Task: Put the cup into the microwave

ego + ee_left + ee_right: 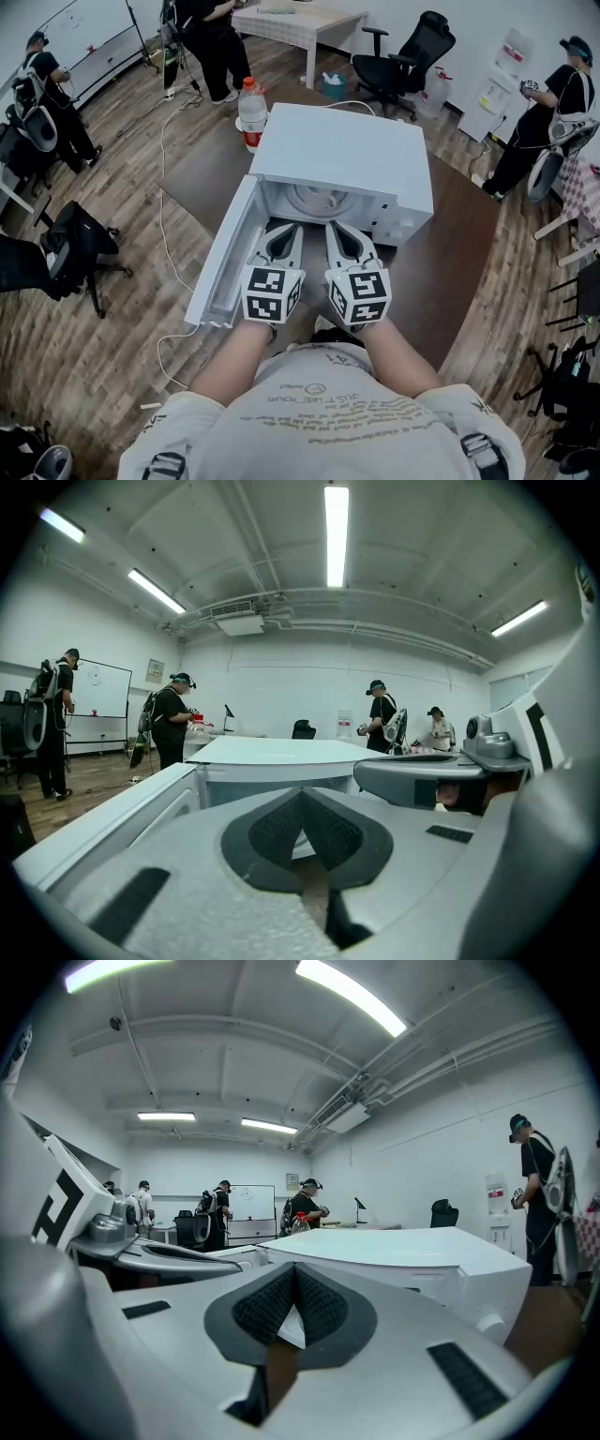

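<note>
Left claw (285, 230) and right claw (343, 230) pressed together on nothing, side by side at the mouth of the open microwave (361, 150). No cup in any view — perhaps within, hard to tell. Probably best: peer inside before reaching for the door (223, 264).

We logged a white microwave (349, 155) on a dark brown table (459, 262). The bottle (252, 111) was clear, with a red cap and label. The left gripper (287, 228) and right gripper (337, 228) were pale grey with black pads (281, 246). Their cubes (272, 292) had black-and-white square markers. The floor (103, 356) was brown plank and the chair (412, 56) was black.
</note>
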Available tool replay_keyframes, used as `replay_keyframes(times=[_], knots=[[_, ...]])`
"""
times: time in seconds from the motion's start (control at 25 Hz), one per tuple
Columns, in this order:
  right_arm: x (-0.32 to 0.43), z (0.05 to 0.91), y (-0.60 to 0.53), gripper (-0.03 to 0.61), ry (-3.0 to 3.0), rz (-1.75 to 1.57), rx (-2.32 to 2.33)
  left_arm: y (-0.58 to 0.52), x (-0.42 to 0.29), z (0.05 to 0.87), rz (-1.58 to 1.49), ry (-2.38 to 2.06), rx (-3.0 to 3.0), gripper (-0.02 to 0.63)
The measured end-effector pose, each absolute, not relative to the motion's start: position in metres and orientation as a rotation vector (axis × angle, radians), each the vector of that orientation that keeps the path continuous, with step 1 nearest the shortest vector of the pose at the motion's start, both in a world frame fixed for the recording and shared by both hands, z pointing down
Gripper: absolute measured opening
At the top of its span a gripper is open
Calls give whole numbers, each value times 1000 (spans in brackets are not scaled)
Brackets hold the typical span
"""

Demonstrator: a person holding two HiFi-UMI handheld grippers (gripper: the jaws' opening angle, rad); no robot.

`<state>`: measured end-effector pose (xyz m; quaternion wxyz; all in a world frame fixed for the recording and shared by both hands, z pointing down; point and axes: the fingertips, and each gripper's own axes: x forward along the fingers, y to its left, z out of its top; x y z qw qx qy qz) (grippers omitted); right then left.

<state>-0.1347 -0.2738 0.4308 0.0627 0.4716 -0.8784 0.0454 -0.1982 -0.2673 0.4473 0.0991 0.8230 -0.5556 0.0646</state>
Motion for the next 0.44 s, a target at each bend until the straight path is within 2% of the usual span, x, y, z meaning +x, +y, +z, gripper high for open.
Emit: replay_keyframes(times=[0.44], knots=[[-131, 439, -275, 14, -2600, 129, 1446, -265, -200, 450, 195, -1651, 2432, 14]])
